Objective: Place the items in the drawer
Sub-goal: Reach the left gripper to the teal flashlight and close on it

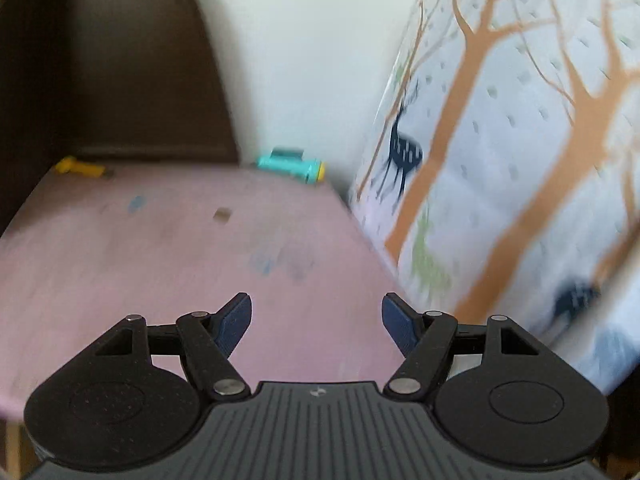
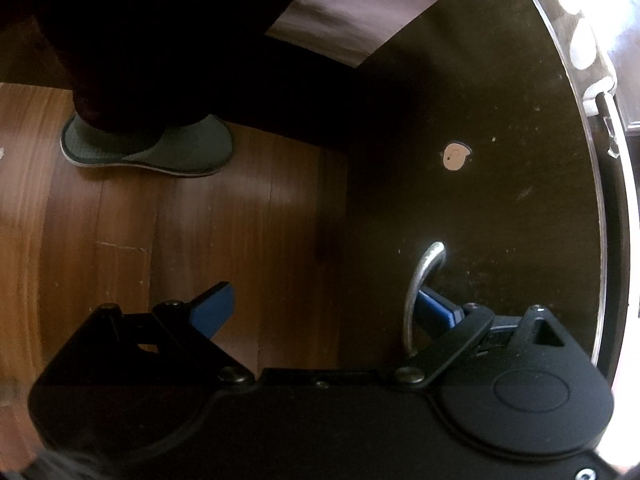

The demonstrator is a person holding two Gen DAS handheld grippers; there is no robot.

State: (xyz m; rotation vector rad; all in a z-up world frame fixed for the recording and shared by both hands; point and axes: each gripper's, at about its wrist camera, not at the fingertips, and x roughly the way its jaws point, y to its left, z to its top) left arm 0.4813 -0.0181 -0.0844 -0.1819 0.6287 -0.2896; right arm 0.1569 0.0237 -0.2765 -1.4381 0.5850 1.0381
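Note:
My left gripper (image 1: 316, 320) hangs open and empty above a pink table top (image 1: 160, 264). At the table's far edge lie a teal toy with a yellow tip (image 1: 290, 166) and, far left, a small yellow toy (image 1: 80, 168). In the right wrist view my right gripper (image 2: 320, 306) stands open and points down at a dark drawer front (image 2: 480, 200). Its right fingertip (image 2: 436, 308) sits behind the curved silver handle (image 2: 420, 288), hooked into it; the left fingertip (image 2: 212, 308) is out over the floor.
A panel printed with orange trees and dark deer (image 1: 500, 160) stands along the table's right side. A dark headboard-like board (image 1: 120, 80) rises behind the table. A person's grey slipper (image 2: 148, 148) rests on the wooden floor (image 2: 120, 240) left of the drawer.

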